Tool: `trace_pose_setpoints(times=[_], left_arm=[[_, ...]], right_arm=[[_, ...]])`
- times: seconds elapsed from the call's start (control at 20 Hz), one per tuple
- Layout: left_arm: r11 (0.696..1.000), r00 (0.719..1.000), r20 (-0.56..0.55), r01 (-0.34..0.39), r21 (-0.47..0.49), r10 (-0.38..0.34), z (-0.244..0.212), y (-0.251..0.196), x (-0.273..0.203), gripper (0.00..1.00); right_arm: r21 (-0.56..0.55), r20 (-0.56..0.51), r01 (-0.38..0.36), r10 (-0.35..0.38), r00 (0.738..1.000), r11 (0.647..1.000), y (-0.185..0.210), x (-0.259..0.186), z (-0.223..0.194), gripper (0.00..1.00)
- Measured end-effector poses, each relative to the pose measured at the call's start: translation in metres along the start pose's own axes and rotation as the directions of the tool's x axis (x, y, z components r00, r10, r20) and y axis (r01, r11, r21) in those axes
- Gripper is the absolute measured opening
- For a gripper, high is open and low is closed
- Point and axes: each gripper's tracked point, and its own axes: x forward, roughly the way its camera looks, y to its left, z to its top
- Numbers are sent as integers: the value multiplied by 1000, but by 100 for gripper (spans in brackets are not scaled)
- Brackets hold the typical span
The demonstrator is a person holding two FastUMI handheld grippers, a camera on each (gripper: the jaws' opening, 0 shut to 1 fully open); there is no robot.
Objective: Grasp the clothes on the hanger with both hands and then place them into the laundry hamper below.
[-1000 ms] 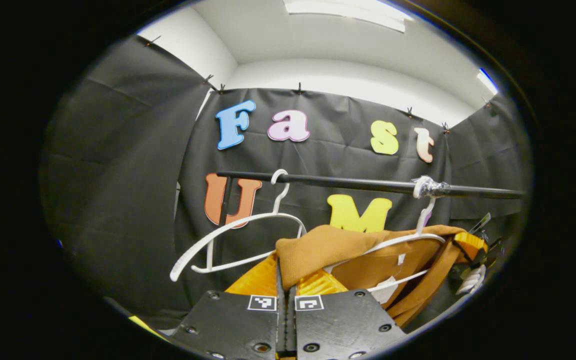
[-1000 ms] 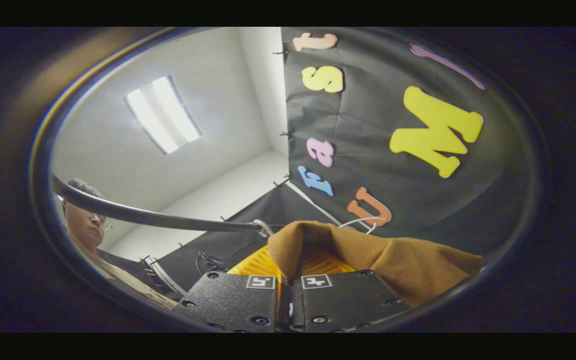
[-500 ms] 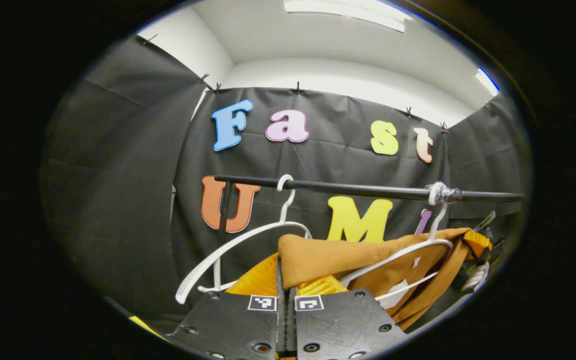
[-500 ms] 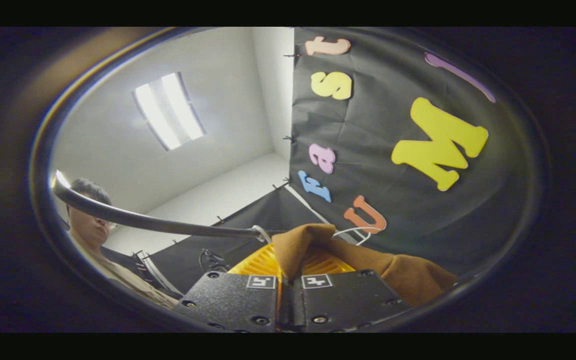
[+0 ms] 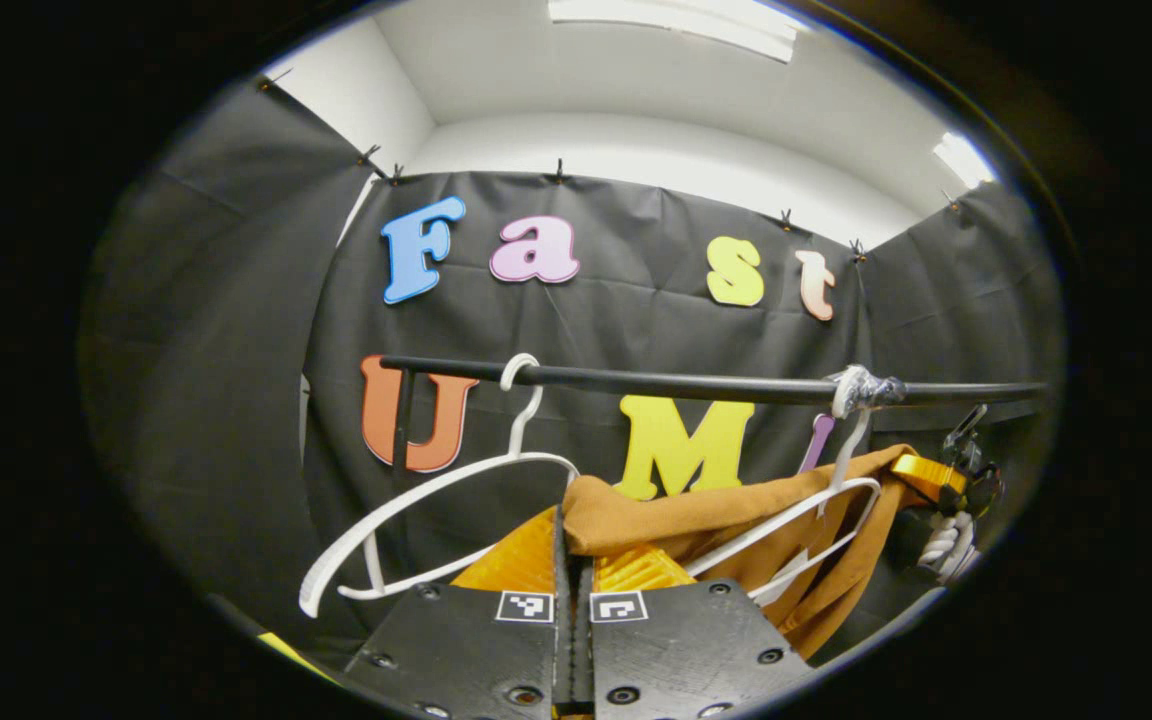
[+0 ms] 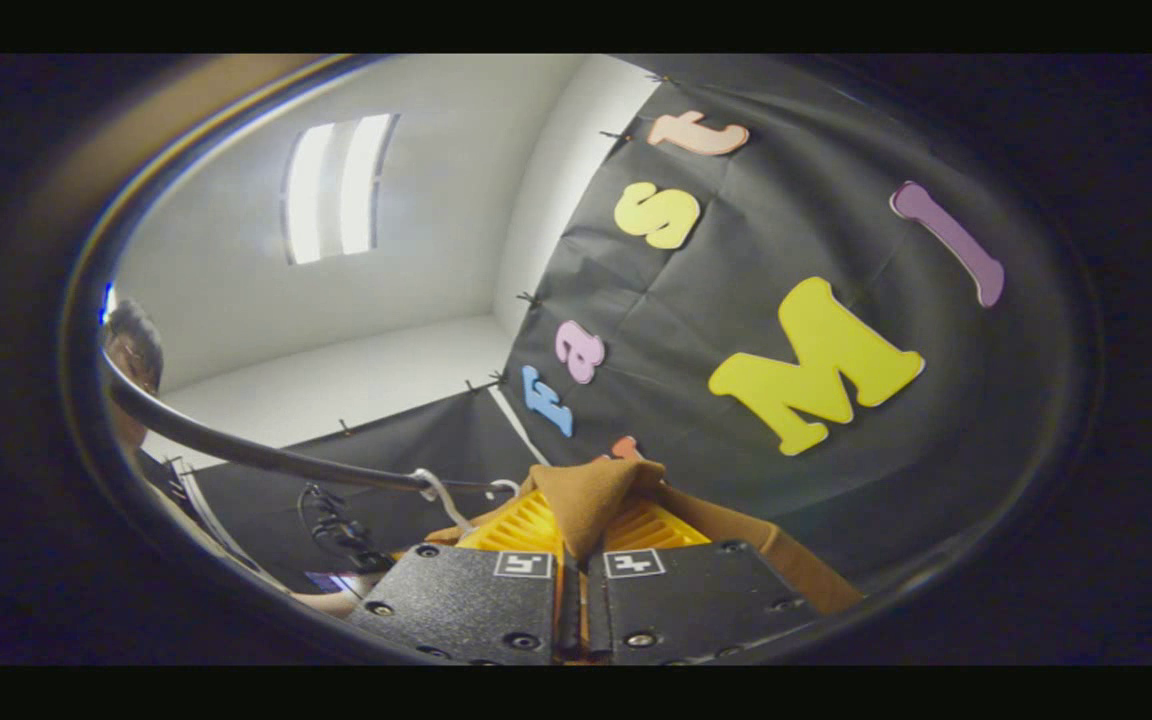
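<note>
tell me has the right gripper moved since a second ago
Yes. In the right gripper view, the right gripper, shut on the brown garment, has turned: the wall and ceiling light swung clockwise.

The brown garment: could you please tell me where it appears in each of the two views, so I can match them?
Left gripper view: the brown garment lies lower centre to right, draped over a white hanger, one edge pinched in this view's own tongs.
Right gripper view: it sits bottom centre, pinched in that view's tongs.
Shared landmark: the black rail.

Each tool [image 5: 573,560] has black screwed plates with square markers; the far hand [image 5: 944,545] seems gloved white.
</note>
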Motion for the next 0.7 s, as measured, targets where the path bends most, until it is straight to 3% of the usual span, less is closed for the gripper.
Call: trace_pose_setpoints(times=[0.05, 0.1, 0.15, 0.25, 0.5, 0.7], left_arm=[[1000, 1000, 1, 1, 4, -1, 0, 1, 3, 0], [1000, 1000, 1, -2, 2, 2, 0, 0, 5, 4], [1000, 1000, 3, 1, 0, -1, -2, -2, 7, 0], [1000, 1000, -9, 12, -3, -12, -5, -5, 9, 3], [999, 999, -23, 40, -16, -41, -9, -16, 11, 0], [998, 999, -13, 53, 25, -53, -1, -22, 10, 0]], right_arm=[[-46, -2, 47, -47, 999, 998, -7, 1, 1, 5], [-98, 0, 88, -89, 996, 991, -9, 2, 2, 5], [-154, 5, 134, -134, 991, 979, -14, 4, 6, 6], [-246, -19, 186, -197, 980, 951, -25, 7, 1, 5], [-202, -43, 174, -187, 982, 964, -32, 6, 6, 6], [-193, -6, 174, -178, 984, 966, -29, 6, 17, 6]])
